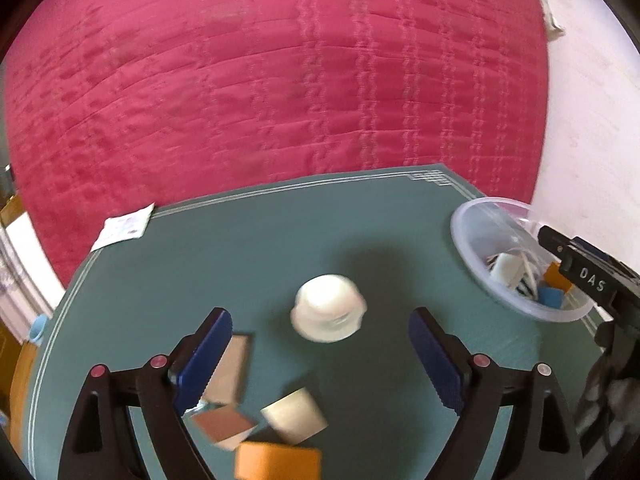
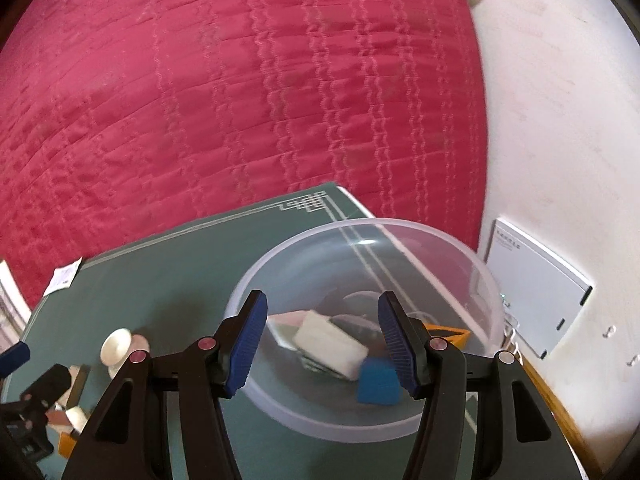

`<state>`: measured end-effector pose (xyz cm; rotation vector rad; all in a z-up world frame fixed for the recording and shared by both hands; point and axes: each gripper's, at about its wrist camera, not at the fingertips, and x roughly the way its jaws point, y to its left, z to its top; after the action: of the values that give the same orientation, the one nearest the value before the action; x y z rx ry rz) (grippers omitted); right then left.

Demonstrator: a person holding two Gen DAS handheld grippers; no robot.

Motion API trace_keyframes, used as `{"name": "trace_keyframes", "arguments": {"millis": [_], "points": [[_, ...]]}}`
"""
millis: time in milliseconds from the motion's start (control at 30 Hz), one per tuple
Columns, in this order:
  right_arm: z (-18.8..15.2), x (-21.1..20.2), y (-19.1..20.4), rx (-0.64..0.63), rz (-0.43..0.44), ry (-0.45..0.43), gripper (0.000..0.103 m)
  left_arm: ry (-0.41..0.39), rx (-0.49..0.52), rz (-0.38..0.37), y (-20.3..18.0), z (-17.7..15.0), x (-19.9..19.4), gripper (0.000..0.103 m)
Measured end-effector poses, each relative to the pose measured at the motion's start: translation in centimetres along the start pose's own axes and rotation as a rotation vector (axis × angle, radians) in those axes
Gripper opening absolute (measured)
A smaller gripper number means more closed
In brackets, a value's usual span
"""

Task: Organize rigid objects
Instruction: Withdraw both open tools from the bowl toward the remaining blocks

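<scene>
My left gripper is open and empty above a green mat. A white round cap stands between and just beyond its fingertips. Near its left finger lie a tan flat block, a brown-topped block, a cream block and an orange block. My right gripper is open and empty over a clear plastic bowl. The bowl holds a white block, a blue cube and an orange piece. The bowl also shows in the left wrist view.
The mat lies against a red quilted bedspread. A white paper slip lies at the mat's far left corner. A white floor is on the right, with a white flat box on it.
</scene>
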<state>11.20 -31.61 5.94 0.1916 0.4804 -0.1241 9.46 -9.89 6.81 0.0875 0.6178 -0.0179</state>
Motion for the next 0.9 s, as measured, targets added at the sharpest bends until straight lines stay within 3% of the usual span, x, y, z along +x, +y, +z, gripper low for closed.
{"name": "trace_keyframes", "arguments": {"millis": [400, 900], "points": [[-1.6, -0.7, 3.3, -0.098, 0.137, 0.049, 0.059, 0.040, -0.095, 0.081, 5.7, -3.0, -2.2, 0.093], [-3.4, -1.4, 6.5, -0.205, 0.246, 0.099, 0.059, 0.127, -0.084, 0.083, 6.2, -6.4, -2.0, 0.093]]}}
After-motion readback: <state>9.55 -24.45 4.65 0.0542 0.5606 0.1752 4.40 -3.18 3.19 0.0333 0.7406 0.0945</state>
